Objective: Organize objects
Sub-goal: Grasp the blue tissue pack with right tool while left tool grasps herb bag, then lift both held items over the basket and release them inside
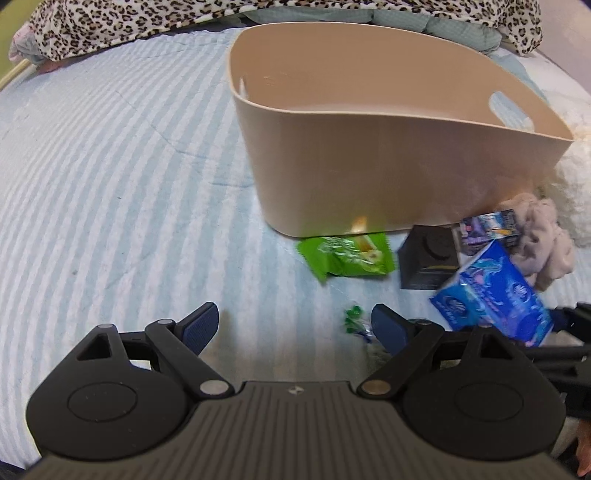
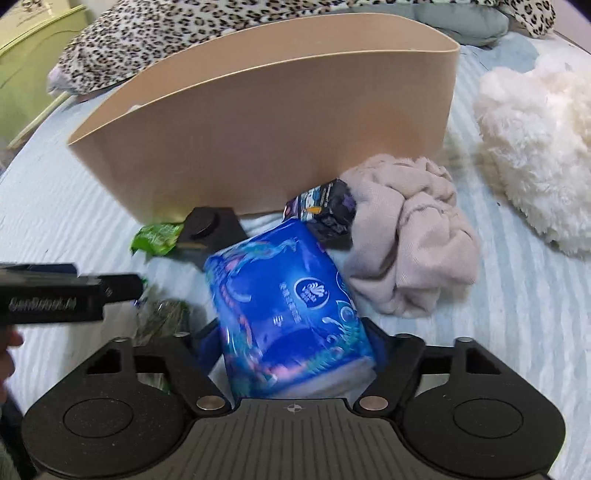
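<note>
A beige plastic bin (image 1: 388, 155) stands on the striped bed; it also shows in the right wrist view (image 2: 258, 122). My right gripper (image 2: 291, 332) is shut on a blue tissue pack (image 2: 288, 314), held above the bed in front of the bin; the pack also shows in the left wrist view (image 1: 495, 295). My left gripper (image 1: 295, 325) is open and empty, low over the bed. In front of the bin lie a green snack packet (image 1: 347, 254), a black box (image 1: 428, 258), a small dark printed box (image 2: 325, 210), a crumpled pinkish cloth (image 2: 413, 236) and small green candy (image 1: 354, 319).
A leopard-print blanket (image 1: 110, 26) lies behind the bin. A fluffy white plush (image 2: 535, 140) sits on the bed to the right. A green cabinet (image 2: 29, 66) stands beyond the bed's left edge. The left gripper's arm (image 2: 66, 295) shows in the right wrist view.
</note>
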Available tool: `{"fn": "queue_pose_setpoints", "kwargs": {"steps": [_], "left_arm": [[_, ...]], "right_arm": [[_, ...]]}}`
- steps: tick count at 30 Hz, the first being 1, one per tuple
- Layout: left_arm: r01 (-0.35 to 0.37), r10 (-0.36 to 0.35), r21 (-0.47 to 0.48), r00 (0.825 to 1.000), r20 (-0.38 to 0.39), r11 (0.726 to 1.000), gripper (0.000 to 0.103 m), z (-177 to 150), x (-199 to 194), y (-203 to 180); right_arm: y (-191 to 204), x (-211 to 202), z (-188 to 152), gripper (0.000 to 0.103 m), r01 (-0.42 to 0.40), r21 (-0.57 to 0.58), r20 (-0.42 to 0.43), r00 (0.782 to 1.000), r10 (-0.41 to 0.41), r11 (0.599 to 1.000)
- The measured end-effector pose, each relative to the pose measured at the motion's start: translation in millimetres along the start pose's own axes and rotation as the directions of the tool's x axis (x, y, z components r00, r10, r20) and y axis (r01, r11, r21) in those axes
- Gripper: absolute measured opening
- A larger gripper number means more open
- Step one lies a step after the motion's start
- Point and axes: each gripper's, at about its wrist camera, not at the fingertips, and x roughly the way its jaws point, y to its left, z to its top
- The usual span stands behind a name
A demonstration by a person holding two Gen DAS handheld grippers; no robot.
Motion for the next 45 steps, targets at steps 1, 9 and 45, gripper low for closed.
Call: {"fn": "queue_pose_setpoints", "kwargs": {"steps": [1, 9, 45], "left_arm": [[0.017, -0.017, 0.000, 1.000, -0.003, 1.000, 0.090, -1, -1, -2], [0.111, -0.108, 0.042, 0.991, -0.074, 0.993, 0.090, -13, 4, -28], [0.207, -0.210, 0.036, 0.971, 0.117, 0.978, 0.014, 16, -76, -2]], "right_arm": [[-2, -4, -3, 0.067, -0.003, -0.002, 0.000, 1.000, 0.003, 1.000], [-11, -22, -13, 0.066, -0.015, 0.007, 0.004, 1.000, 0.015, 1.000], [-16, -101, 21, 0.066, -0.083, 0.010, 0.248, 0.966, 0.078, 0.996]]}}
